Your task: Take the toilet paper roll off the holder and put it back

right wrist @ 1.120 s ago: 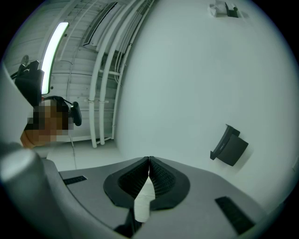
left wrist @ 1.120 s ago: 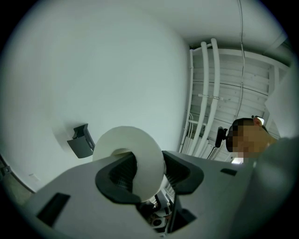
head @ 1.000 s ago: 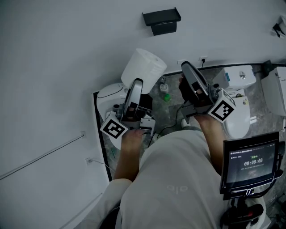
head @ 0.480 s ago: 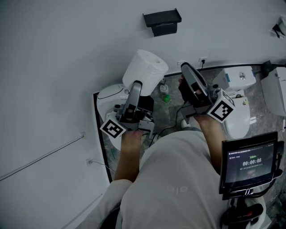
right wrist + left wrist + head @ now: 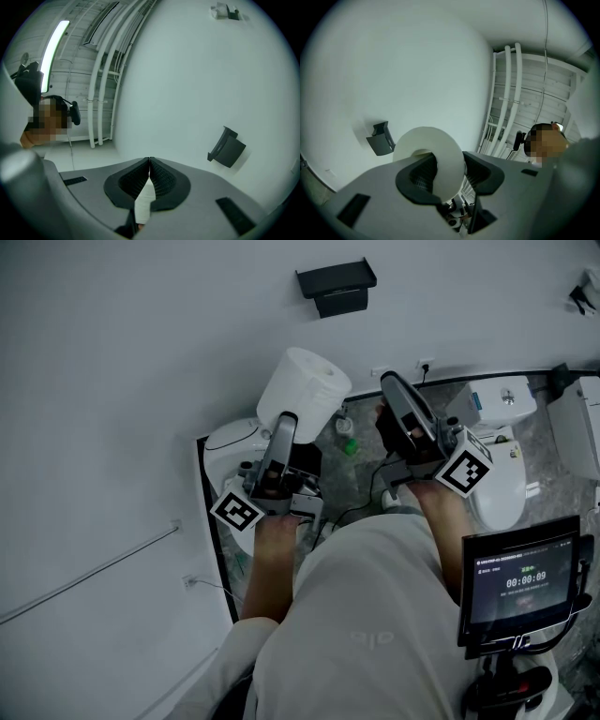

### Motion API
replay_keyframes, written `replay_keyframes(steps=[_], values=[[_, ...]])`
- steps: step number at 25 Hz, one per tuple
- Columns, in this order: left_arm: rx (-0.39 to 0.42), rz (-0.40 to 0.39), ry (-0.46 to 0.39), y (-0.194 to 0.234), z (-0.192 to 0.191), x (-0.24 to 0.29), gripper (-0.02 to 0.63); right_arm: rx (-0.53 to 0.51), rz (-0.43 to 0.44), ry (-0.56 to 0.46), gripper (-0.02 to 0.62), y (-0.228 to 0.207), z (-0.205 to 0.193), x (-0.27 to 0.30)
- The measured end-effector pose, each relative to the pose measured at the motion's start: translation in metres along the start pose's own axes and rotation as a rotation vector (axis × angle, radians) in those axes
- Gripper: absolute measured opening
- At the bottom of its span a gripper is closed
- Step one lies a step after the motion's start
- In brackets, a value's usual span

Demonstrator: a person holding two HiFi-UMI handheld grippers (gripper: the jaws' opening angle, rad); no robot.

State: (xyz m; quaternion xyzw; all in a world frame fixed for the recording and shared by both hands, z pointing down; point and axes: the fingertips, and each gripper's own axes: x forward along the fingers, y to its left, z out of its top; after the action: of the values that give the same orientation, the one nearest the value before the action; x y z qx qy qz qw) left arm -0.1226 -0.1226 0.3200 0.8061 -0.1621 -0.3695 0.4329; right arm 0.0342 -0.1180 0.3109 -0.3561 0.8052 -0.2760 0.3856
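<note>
The toilet paper roll (image 5: 302,388) is off the holder (image 5: 337,285), clamped in the left tongs (image 5: 450,171); the right tongs (image 5: 149,164) are pressed together; rehanging is left to do

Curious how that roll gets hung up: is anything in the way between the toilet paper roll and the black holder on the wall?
Nothing visible does. The toilet paper roll, clamped in the left gripper's jaws, faces the holder across bare wall. The right gripper sits off to the side, jaws shut.

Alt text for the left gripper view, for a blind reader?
The left gripper clamps a white toilet paper roll, seen end-on. Behind it a black holder sits empty on a white wall, with white pipes at right.
</note>
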Motion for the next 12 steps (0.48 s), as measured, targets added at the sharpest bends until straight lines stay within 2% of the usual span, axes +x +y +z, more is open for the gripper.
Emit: replay_keyframes(steps=[8,12], values=[[0.069,0.042,0.072,0.007,0.006,0.013,0.170,-0.003,-0.025,-0.033,0.009,-0.006,0.007,-0.005],[0.155,0.065,0.169,0.013,0.019,0.033,0.170,-0.009,-0.046,-0.057,0.009,-0.013,0.014,-0.003]])
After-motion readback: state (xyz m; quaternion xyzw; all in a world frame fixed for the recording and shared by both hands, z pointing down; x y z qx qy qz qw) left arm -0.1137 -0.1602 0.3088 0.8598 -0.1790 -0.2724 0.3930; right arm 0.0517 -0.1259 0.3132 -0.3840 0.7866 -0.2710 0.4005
